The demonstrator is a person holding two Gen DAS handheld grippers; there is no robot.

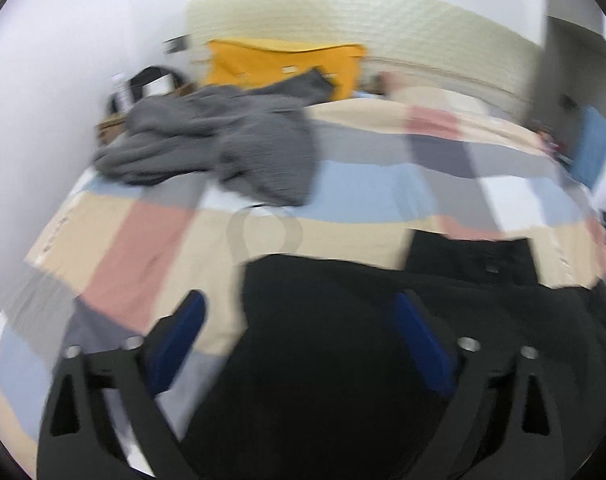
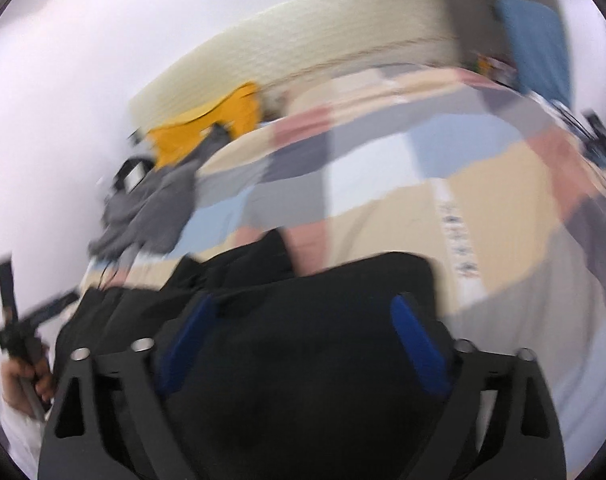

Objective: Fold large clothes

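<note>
Black garment lay on the checked bedspread.
Left gripper and right gripper hovered above it, fingers spread wide, gripping nothing.

left gripper: jaws spread wide, tilted down | right gripper: same

Right gripper: jaws spread wide, blue pads clear of the cloth, nothing gripped
Black garment: lies on the bed under and between the jaws
Bed cover: checked in beige, pink, blue, grey and white
Grey garment: crumpled at the bed's far left edge
Yellow bag: behind the grey garment
Left gripper: at the left edge, held in a hand
Sharpness: blurred
</note>
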